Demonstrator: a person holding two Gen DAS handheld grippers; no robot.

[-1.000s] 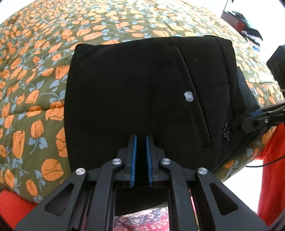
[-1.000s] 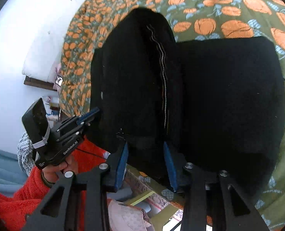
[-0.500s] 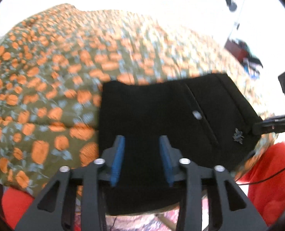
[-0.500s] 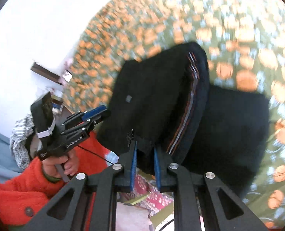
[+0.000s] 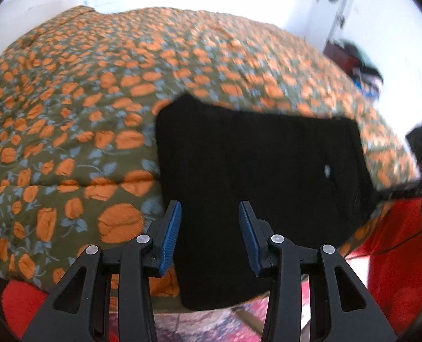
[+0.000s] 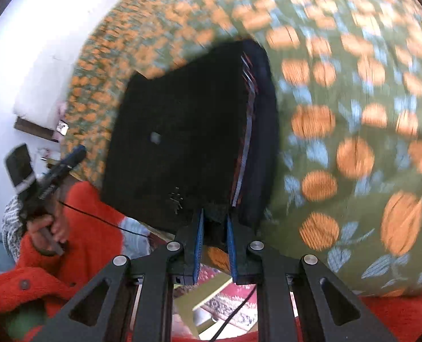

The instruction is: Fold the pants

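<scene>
Black pants (image 5: 256, 171) lie folded into a square at the near edge of a bed with an orange-flowered olive quilt (image 5: 97, 99). My left gripper (image 5: 210, 233) is open and empty, raised above the pants' near left edge. In the right wrist view the pants (image 6: 182, 131) show a striped side seam (image 6: 246, 131) along the fold. My right gripper (image 6: 213, 242) is shut on the pants' near edge. The left gripper also shows in the right wrist view (image 6: 54, 171), held off the bed's edge.
The quilt (image 6: 353, 114) spreads wide to the right of the pants. My red sleeves (image 6: 77, 228) and a patterned rug (image 6: 233, 307) lie below the bed's edge. A white wall and a dark shelf (image 5: 353, 62) stand beyond the bed.
My left gripper has let go of the pants, opened and pulled back. My right gripper has shut on the pants' edge and carried the fold over, so the pants lie narrower.
</scene>
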